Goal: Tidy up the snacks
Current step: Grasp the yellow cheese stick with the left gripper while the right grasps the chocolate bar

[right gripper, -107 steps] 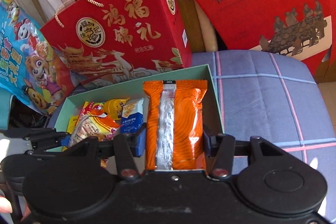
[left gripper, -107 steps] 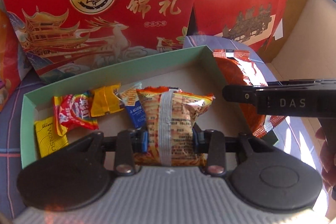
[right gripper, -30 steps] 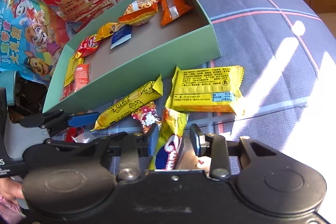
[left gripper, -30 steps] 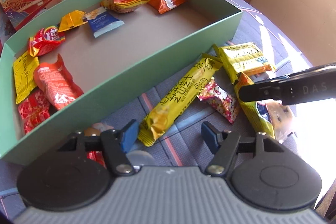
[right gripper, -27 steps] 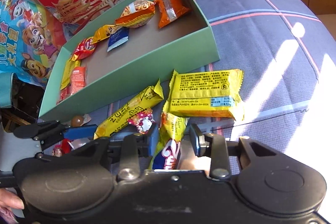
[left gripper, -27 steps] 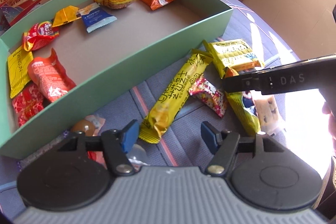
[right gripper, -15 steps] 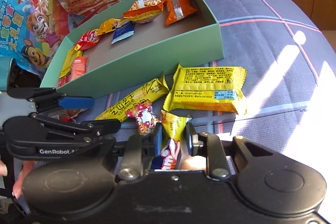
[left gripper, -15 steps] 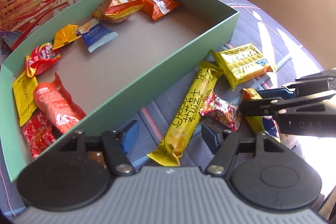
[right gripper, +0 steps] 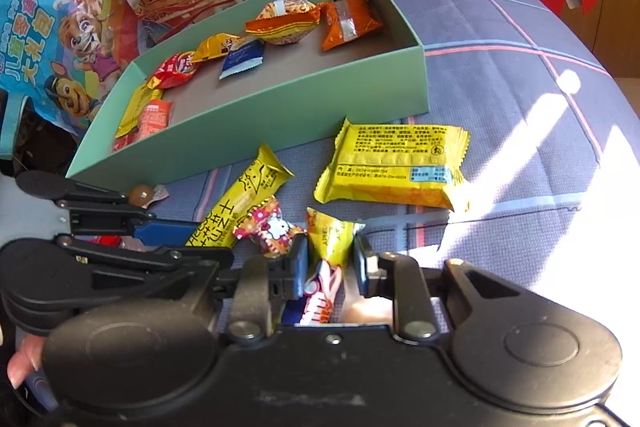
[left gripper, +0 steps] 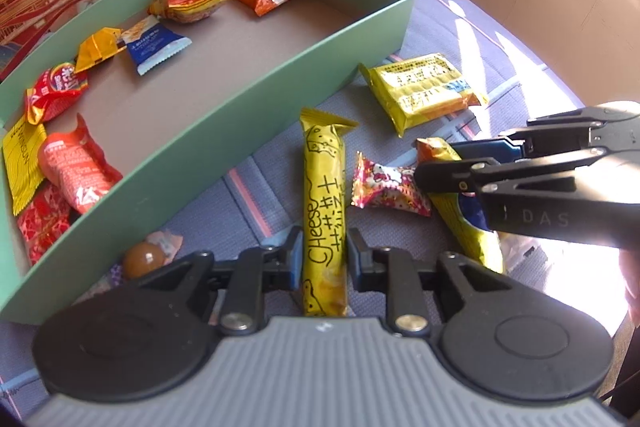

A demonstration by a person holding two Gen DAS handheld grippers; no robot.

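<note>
Two pickups going at once here, so this looks like the grab stage of sorting. The left hand-held gripper (left gripper: 323,255) has its jaws pressed in on the lower part of the yellow cheese stick (left gripper: 324,203), which lies flat on the blue checked cushion (right gripper: 500,75) just outside the green box (left gripper: 240,131). The right hand-held gripper (right gripper: 330,261) is pinching the yellow-and-blue snack bag (right gripper: 330,239) right next to it, with the little pink candy (right gripper: 268,225) sitting between the two snacks.

Both tools are low and angled down toward the cushion, side by side, and the right one crosses into the left camera's view. My guess is the next move is a straight lift, then carrying each snack over the near wall of the box and dropping it in the bare middle, since the packets inside sit along the far side and left end. The flat yellow packet (right gripper: 394,163) and the round brown candy (right gripper: 141,193) are yet to go in.
</note>
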